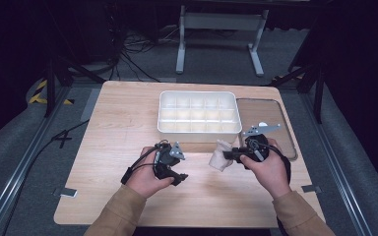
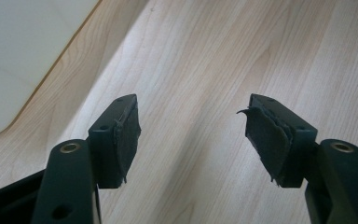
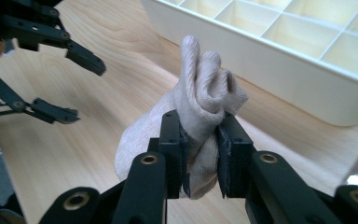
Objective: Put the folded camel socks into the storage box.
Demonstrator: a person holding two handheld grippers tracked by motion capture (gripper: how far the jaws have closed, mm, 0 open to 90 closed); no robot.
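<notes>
Table [image 1: 128, 113]: pale wooden top, the largest surface; it carries the divided tray and all else named here.
Divided tray [image 1: 199, 129]: white box of square compartments at the far middle of the table; the landmark for every place below.
Clear lid [image 1: 283, 132]: flat transparent panel lying flat just right of the tray.
Right hand [image 1: 270, 169]: enters from the lower right in a tan sleeve; wrist turned inward so that the gripper lies roughly level and points left, along the tray's near wall.
Left hand [image 1: 145, 179]: enters from the lower left in a tan sleeve; rests near the table top, nearer the person than the tray's left near corner.
Right gripper [image 1: 228, 155]: clenched on the cloth; in the right gripper view [image 3: 200, 154] both pads press into the bunched fabric.
Left gripper [image 1: 179, 178]: released; in the left gripper view [image 2: 191, 135] the jaws stand wide apart over bare wood, with nothing between them.
Cloth [image 1: 220, 156]: small cream bundle, held just in front of the tray's near wall, towards its right end.
High view alone: both forearms, the whole tray, the lid.
Right gripper view alone: the cloth's folds [image 3: 205, 93] rising above the pads, and the left gripper [image 3: 60, 79] open to the left.
Left gripper view alone: frayed pad lining [image 2: 265, 140] on the jaws.
</notes>
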